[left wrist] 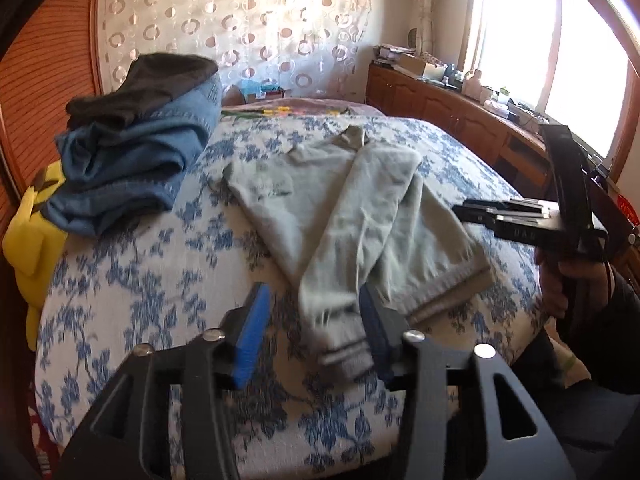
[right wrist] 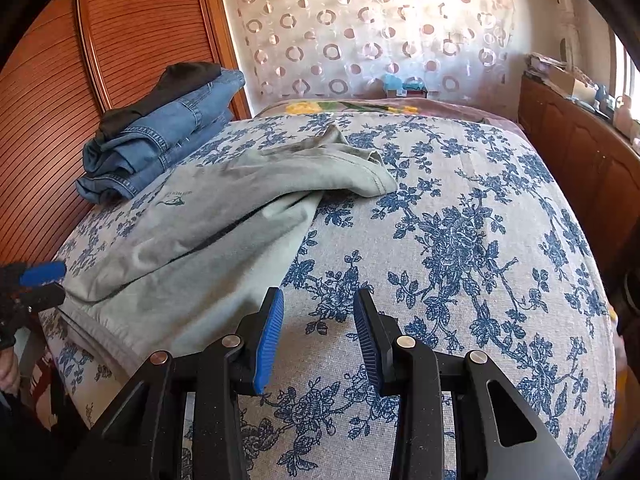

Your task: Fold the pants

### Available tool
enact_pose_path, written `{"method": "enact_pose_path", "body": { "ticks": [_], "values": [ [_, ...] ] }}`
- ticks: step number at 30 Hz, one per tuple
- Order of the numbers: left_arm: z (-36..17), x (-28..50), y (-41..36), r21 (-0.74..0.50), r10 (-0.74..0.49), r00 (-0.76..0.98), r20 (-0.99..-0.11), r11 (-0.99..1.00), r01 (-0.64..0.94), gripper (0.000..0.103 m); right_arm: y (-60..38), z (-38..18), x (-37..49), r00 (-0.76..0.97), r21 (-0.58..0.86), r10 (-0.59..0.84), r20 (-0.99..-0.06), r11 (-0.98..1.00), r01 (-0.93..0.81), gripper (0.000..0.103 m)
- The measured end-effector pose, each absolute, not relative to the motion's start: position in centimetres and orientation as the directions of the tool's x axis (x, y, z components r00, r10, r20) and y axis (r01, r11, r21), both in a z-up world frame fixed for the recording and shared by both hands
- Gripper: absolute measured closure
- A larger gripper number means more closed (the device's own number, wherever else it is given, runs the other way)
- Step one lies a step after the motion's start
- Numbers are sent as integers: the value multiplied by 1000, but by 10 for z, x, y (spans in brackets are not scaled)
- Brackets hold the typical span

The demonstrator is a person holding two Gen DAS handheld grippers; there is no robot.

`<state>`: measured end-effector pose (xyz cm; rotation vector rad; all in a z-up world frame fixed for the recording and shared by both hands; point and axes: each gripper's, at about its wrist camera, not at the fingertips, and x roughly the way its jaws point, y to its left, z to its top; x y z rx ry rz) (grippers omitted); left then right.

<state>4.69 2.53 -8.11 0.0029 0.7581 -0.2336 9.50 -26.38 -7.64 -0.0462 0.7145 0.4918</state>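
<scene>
Both pairs of jaws stand open and hold nothing. The left gripper hovers at the near edge of the bed, its blue pads on either side of a trouser-leg hem, though the blur leaves contact unclear. The right gripper hangs over bare bedspread, with the pants lying to its left and slightly ahead.

The pale grey-green pants lie mid-bed, one leg thrown diagonally over the other; their long axis runs from the hems near the person toward the far side. The left gripper is judged nearer the loose hem, so the next grasp likely falls to it, while the right would need to swing leftward.

A small dark logo with lettering is printed on the pants, too small to read. A stack of jeans sits at the far left of the bed, well apart
</scene>
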Motion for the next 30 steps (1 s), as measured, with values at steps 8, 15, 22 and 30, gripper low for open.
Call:
{"method": "enact_pose_path", "body": {
  "ticks": [8,15,22,30],
  "values": [
    [-75,93,10,-65,-247,677,-693,957,283,54,-263,-77,94,645,127,422,-637,883,-452,65],
    [-77,130,2,-71,-276,641,-717,943,326,22,-263,-77,92,649,124,425,-632,881,-456,65],
    [-75,152,-4,-58,-271,638,-721,941,334,22,-263,-77,90,652,121,425,-628,881,-458,65],
    [-79,182,-19,-83,-303,573,-762,922,378,53,-263,-76,90,653,121,426,-626,880,-459,65]
  ]
}}
